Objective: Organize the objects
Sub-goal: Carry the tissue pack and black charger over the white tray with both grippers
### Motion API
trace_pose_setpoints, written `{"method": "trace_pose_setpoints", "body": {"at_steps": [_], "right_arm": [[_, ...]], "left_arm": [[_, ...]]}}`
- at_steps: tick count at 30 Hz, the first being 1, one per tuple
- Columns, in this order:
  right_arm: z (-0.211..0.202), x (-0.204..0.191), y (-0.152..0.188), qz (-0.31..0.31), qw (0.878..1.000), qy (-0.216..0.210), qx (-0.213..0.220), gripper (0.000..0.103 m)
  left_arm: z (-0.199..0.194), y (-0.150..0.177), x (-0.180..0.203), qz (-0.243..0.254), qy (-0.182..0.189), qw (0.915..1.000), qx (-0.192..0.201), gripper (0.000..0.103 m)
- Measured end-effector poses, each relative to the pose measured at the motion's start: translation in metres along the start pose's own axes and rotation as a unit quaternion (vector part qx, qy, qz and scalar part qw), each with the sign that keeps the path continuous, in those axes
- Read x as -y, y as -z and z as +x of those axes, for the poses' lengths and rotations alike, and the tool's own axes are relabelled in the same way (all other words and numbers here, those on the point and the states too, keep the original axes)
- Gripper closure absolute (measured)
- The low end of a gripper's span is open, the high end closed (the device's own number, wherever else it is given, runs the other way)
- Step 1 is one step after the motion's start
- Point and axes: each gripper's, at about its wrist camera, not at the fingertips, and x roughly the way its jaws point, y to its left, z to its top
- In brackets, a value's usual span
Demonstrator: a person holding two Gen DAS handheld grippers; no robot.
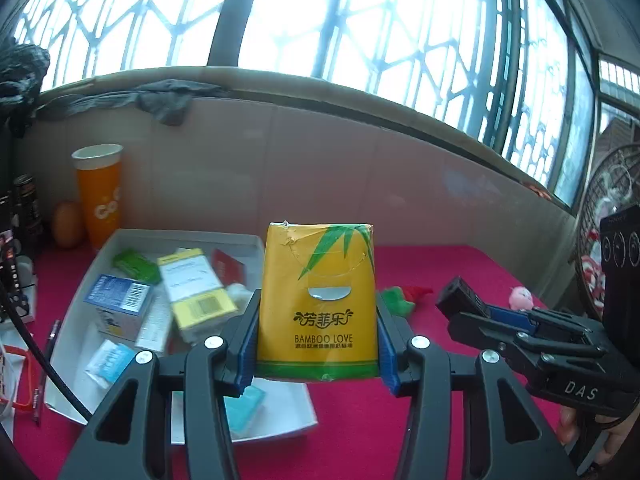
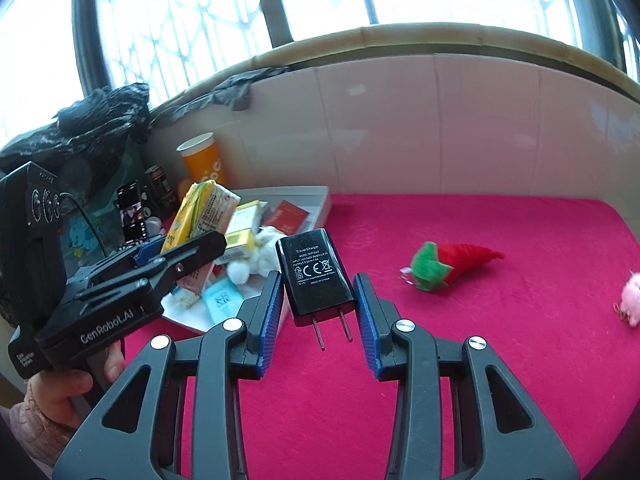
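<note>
My left gripper (image 1: pixel 316 340) is shut on a yellow "Bamboo Love" tissue pack (image 1: pixel 318 300), held upright above the red table near the white tray (image 1: pixel 80 304). The pack also shows in the right wrist view (image 2: pixel 200 216), over the tray (image 2: pixel 320 204). My right gripper (image 2: pixel 318 312) holds a black travel charger (image 2: pixel 316 276) between its blue pads, prongs pointing toward the camera; the charger leans on the left pad and a small gap shows at the right pad. The right gripper also shows in the left wrist view (image 1: pixel 472 304).
The tray holds several small boxes and packets (image 1: pixel 192 284). An orange cup (image 1: pixel 100 196) stands behind it by the wall. A red and green plush (image 2: pixel 448 264) and a pink plush (image 2: pixel 632 300) lie on the red cloth (image 2: pixel 520 340). Black bags (image 2: pixel 80 132) sit at the left.
</note>
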Motion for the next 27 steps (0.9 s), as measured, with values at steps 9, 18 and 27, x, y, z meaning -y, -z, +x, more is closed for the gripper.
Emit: {"method": "trace_pose_setpoints", "body": {"at_steps": [9,18,27], "right_arm": [[0.033,-0.047,-0.016,-0.041,0.999,-0.026,-0.018,0.068],[0.078,-0.098,-0.014,-0.077,0.993,-0.062,-0.057,0.068],[0.139,-0.131,0.004,-0.11,0.987,-0.064,-0.102,0.068]], "left_arm": [[-0.025,-0.015,-0.089,-0.062,-0.081,0.9943,0.033,0.054],[-0.004,-0.033,-0.155,-0.048,-0.147,0.9879,-0.002,0.054],[0.068,-0.06,-0.166,-0.028,-0.132,0.9888,-0.064,0.053]]}}
